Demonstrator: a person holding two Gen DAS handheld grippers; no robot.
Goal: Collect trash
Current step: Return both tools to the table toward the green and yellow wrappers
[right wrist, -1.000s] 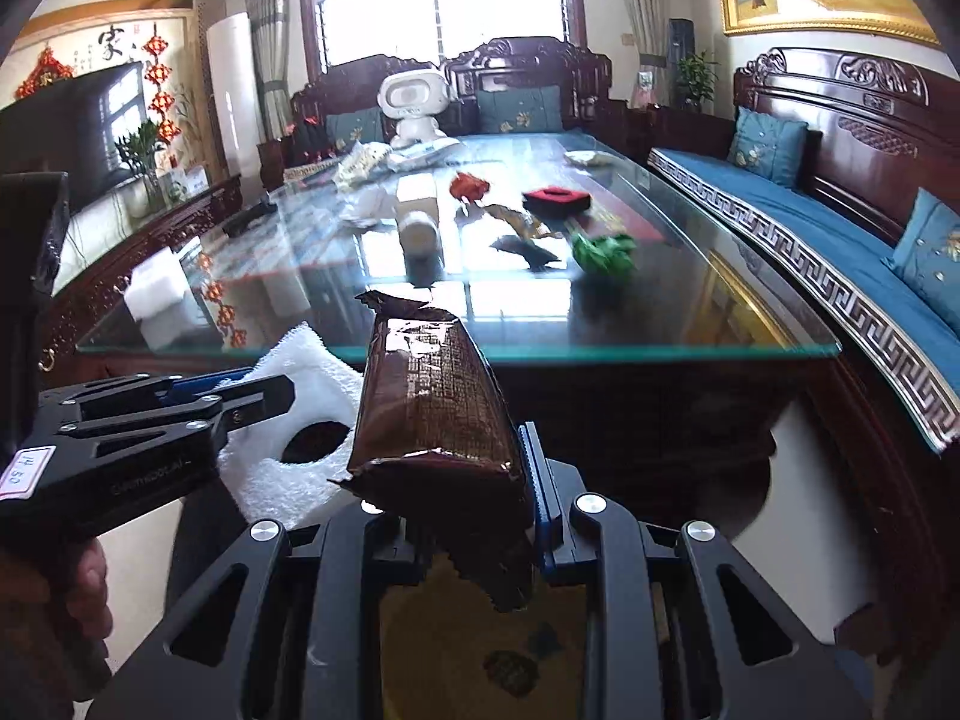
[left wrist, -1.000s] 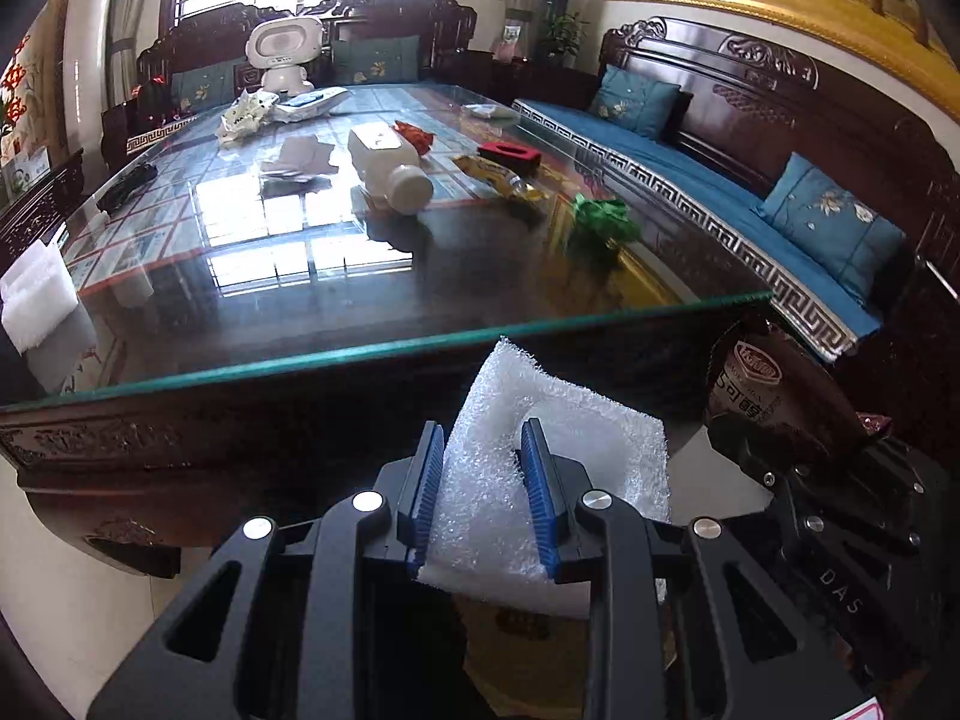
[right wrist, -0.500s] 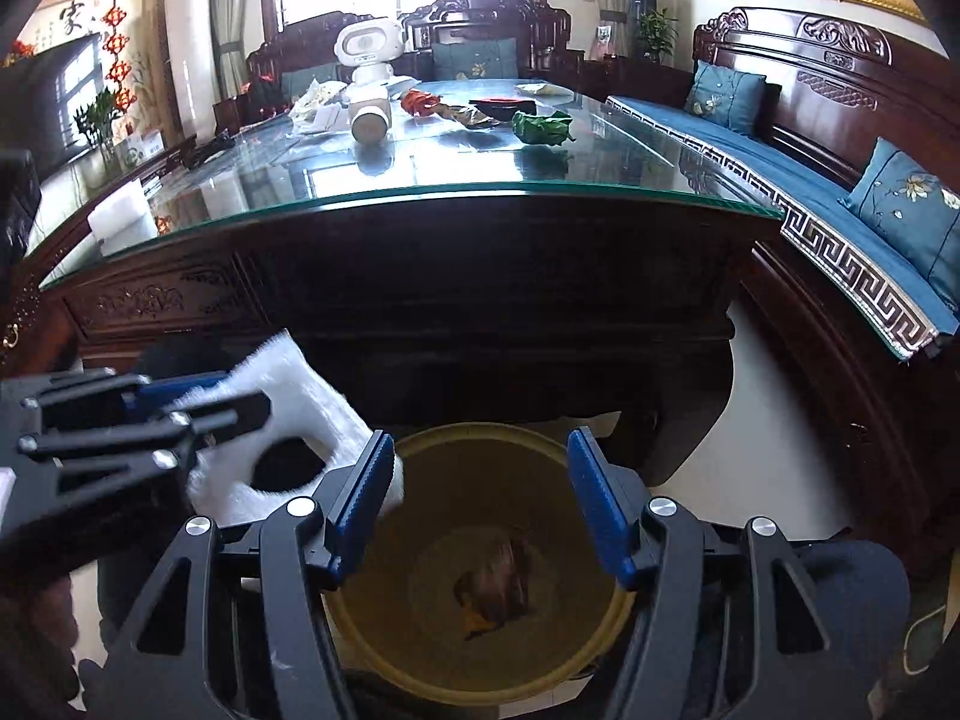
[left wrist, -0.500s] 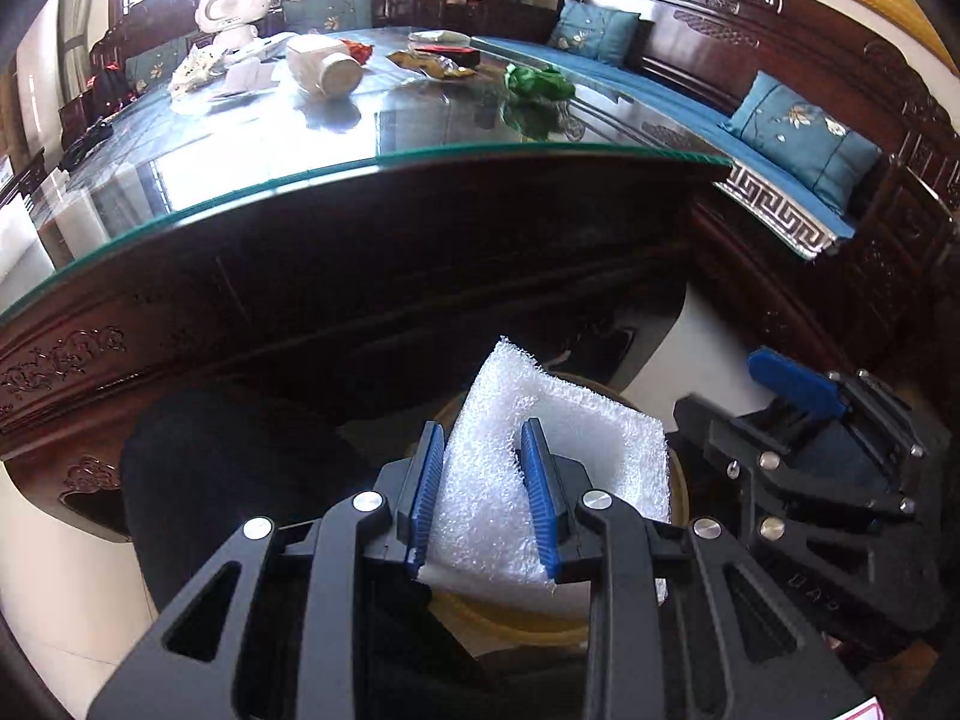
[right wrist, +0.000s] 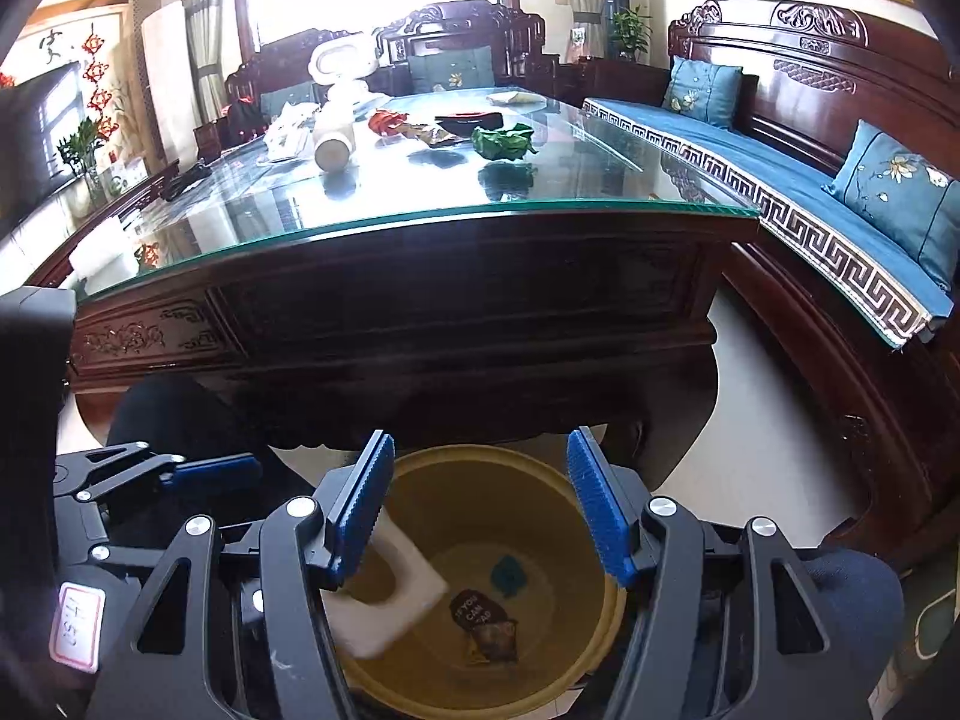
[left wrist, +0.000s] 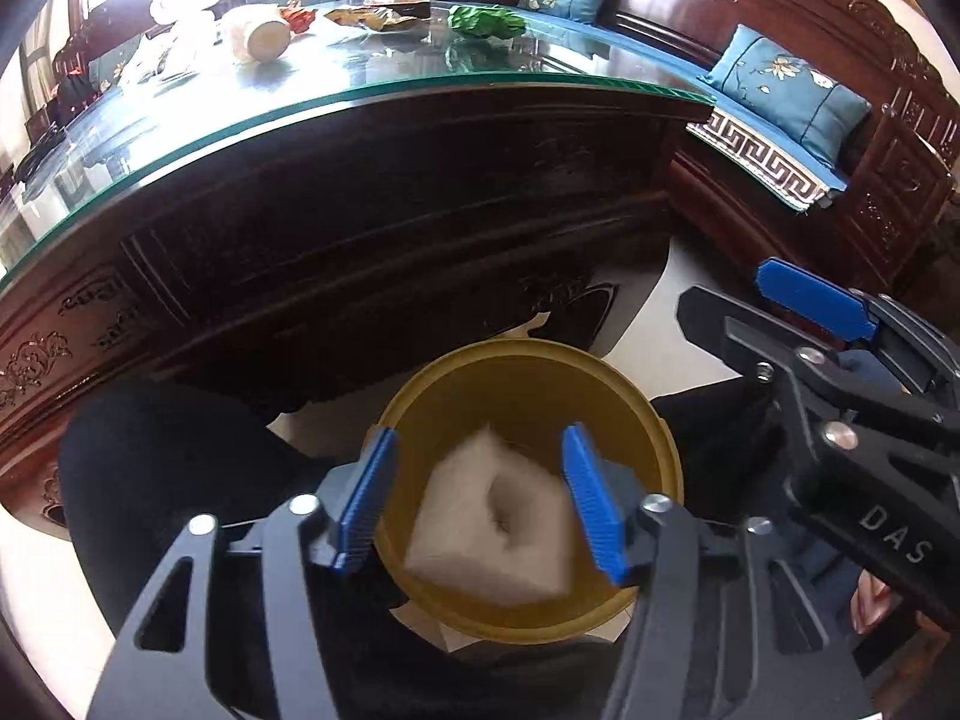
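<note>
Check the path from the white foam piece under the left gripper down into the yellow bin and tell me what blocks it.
Nothing visible blocks it. The white foam piece is blurred, already inside the yellow bin's rim, clear of the opening left gripper's pads. Below it lie only a brown wrapper and a teal scrap.

both wrist views steeply down — shared yellow bin [left wrist: 651, 414] [right wrist: 606, 618] close below

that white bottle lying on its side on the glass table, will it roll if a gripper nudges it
Probably. The white bottle lies on its side on smooth, glossy glass, so a sideways nudge would likely roll it. It looks like plastic, so likely light and not fragile; the rounded body may slip between fingers.
</note>
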